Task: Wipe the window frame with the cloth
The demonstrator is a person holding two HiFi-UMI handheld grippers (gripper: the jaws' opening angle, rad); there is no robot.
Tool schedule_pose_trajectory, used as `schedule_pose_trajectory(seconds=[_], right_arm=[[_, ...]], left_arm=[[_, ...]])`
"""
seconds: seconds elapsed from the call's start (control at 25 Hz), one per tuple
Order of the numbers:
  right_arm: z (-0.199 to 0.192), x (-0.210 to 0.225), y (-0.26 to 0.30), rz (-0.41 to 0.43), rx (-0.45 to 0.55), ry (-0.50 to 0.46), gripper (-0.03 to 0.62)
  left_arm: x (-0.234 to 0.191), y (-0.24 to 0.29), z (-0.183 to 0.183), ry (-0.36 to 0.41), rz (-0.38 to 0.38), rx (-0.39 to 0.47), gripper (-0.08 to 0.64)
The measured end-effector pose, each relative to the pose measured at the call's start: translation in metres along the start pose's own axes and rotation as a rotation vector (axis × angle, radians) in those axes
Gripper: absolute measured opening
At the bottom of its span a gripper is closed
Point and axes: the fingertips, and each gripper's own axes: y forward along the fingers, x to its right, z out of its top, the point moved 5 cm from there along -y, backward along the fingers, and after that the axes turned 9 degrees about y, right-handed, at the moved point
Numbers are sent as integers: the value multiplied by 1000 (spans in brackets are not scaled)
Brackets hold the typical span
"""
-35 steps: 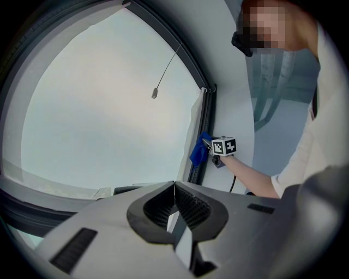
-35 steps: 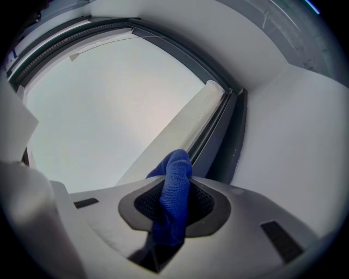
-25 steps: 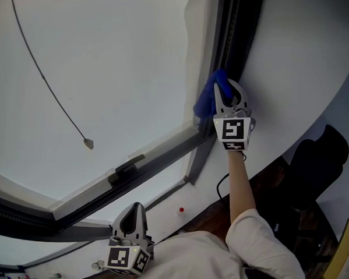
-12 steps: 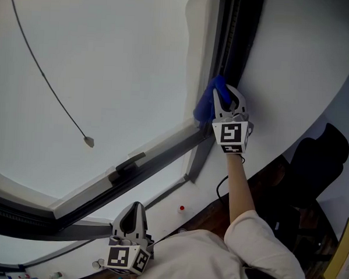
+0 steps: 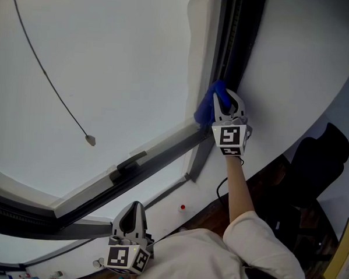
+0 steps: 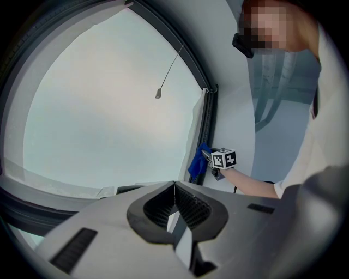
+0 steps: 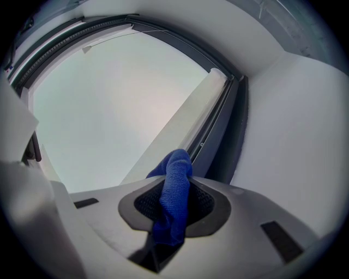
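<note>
Right tool around bunched, deep-blue cloth

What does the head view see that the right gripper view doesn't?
Only the head view shows the person's arm and the black chair behind it. Only the right gripper view shows the ribbed pads of the right claw pinching the blue cloth up close. Both show that cloth at the dark window frame and the pale glass.
</note>
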Motion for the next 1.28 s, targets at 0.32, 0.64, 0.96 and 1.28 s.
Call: schedule_pose_trajectory(seconds=[0.32,0.64,0.96,1.28], right_arm=[[-12,-6,-3,13,-17,-6,84],[-28,-15,-6,23,-37,-9,84],[-54,-26,-11,55,-83,-4,84],[-84,-42,-19,73,-126,-16,84]], left_arm=[[1,-1,1,4,2,-2,9],[3,0,1,5,3,-4,9],[7,2,2,10,5,-4,9],[11,3,2,13,11,-5,9]])
